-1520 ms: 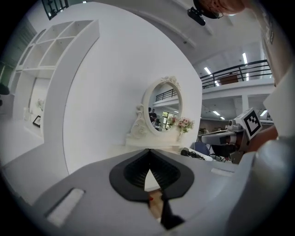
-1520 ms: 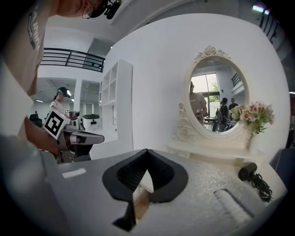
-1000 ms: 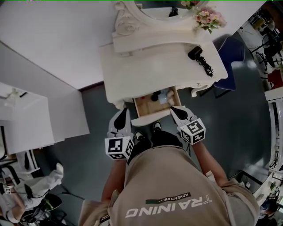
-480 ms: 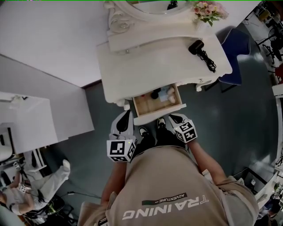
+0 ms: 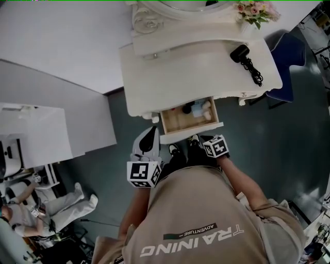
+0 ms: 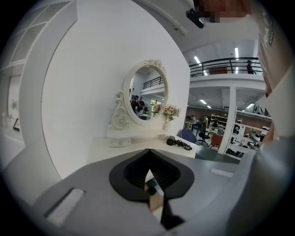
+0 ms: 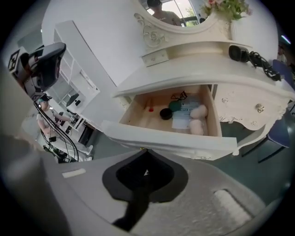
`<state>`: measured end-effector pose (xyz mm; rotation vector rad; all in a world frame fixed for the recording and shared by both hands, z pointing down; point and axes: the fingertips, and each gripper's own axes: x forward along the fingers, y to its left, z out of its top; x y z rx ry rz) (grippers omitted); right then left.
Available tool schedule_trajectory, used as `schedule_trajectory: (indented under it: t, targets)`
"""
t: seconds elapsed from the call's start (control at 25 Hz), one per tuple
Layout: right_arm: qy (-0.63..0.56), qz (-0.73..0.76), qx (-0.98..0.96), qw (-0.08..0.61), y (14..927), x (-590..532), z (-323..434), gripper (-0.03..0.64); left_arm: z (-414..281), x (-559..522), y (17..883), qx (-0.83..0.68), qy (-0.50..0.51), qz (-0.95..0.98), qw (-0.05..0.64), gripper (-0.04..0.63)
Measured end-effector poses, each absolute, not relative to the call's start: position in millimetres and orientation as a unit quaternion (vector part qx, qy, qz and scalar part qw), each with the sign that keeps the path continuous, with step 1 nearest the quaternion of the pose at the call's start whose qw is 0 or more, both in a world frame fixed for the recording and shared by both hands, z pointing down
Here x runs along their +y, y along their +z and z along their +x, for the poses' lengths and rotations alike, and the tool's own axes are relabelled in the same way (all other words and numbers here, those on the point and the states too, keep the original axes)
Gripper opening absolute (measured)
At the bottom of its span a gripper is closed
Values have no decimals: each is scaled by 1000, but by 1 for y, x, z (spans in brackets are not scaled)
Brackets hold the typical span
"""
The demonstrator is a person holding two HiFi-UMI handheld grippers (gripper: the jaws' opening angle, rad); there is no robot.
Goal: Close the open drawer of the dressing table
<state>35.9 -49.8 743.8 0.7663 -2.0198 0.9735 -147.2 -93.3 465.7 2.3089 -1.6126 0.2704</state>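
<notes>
The white dressing table (image 5: pixel 170 77) stands against the wall with its middle drawer (image 5: pixel 174 122) pulled out. Inside lie a black round thing (image 7: pixel 165 113), a white card and two pale puffs (image 7: pixel 199 112). The drawer's white front (image 7: pixel 170 140) runs just beyond my right gripper (image 7: pixel 145 151), whose jaws are shut and empty. In the head view my right gripper (image 5: pixel 205 140) sits right below the drawer front (image 5: pixel 191 133). My left gripper (image 5: pixel 149 133) hangs left of the drawer, shut on nothing. In the left gripper view, the gripper (image 6: pixel 148 151) points at the table top (image 6: pixel 115 150).
A black hair dryer (image 5: pixel 241 52) with its cord lies on the table's right side, with flowers (image 5: pixel 256 10) and an oval mirror (image 6: pixel 147 94) at the back. A blue chair (image 5: pixel 289 56) stands to the right. White shelving (image 5: pixel 36 134) is on the left, and a seated person (image 5: pixel 31 214) behind it.
My right gripper has moved in from the drawer's right corner to just under the drawer front. The left gripper has stayed beside the drawer. The drawer stays pulled out.
</notes>
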Motion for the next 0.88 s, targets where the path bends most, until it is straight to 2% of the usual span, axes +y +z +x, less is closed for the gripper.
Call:
schedule_trajectory:
  t: [0.4, 0.88]
  targets:
    - [437, 268, -762, 395, 777, -60, 40, 3, -151, -99, 468, -581, 106, 791, 159, 18]
    - [440, 252, -760, 407, 782, -76, 53, 3, -142, -118, 475, -581, 98, 788, 180, 18]
